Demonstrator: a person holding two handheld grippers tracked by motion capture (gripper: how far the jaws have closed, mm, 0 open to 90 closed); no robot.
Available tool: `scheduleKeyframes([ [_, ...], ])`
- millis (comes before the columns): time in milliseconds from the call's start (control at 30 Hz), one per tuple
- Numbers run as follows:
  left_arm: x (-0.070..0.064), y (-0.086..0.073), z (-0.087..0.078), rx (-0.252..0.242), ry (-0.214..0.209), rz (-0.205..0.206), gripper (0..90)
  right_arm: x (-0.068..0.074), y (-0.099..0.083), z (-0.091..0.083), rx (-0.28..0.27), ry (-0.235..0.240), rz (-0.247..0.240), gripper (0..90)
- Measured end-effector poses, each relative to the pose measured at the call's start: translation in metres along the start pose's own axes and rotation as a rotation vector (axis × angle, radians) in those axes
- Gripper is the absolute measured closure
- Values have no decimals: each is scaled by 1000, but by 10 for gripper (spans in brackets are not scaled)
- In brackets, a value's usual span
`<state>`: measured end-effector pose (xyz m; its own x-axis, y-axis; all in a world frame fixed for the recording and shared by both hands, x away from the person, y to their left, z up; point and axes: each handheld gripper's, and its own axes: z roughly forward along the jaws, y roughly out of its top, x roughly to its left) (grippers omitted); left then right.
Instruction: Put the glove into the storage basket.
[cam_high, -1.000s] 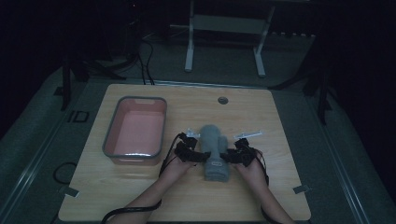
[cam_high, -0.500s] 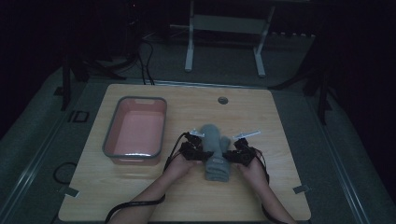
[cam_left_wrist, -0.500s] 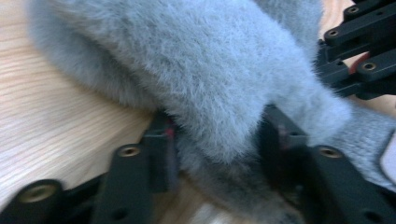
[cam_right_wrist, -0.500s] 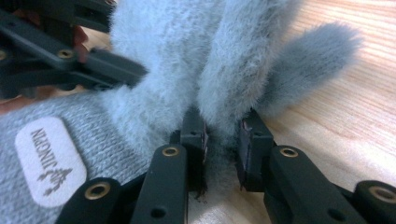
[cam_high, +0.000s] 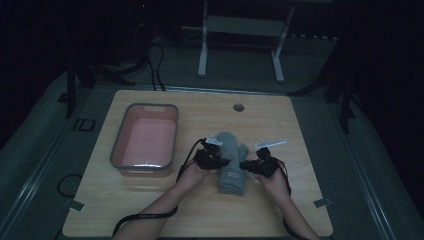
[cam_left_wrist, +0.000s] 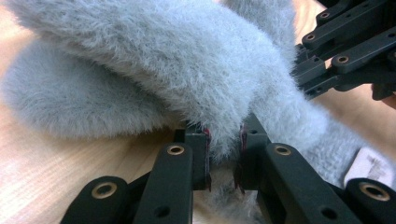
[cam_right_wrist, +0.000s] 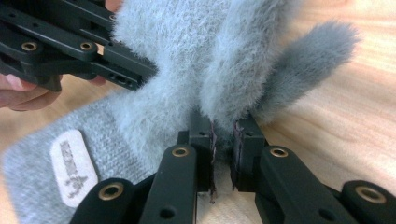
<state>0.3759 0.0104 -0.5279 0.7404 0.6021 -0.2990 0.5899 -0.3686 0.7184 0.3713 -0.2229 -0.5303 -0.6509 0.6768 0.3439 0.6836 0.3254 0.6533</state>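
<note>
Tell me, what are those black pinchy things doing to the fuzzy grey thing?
A person holds a black gripper in each hand. The left gripper and the right gripper each pinch the edge of a fluffy grey mitten from opposite sides, on the wooden table. A pink plastic tub sits off to the left.

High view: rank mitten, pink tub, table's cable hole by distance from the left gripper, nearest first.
From the left gripper:
1. Grey mitten, pinched in its jaws, just to its right.
2. Pink tub, off to its left.
3. Cable hole, near the far edge.
</note>
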Motion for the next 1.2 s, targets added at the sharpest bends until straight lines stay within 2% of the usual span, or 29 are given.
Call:
scheduleKeyframes([
  [233,-3,17,-24,-39,-14,16,800,10,15,-20,-67,27,-7,820],
  [433,-5,33,-46,-48,13,61,800,22,32,-31,-111,44,-27,822],
  [633,-1,48,-73,-60,28,71,800,36,54,-37,-143,65,-45,822],
  [867,10,57,-110,-70,67,80,799,56,84,-32,-159,98,-76,823],
  [1200,37,58,-172,-91,146,73,798,95,136,-7,-154,143,-138,822],
])
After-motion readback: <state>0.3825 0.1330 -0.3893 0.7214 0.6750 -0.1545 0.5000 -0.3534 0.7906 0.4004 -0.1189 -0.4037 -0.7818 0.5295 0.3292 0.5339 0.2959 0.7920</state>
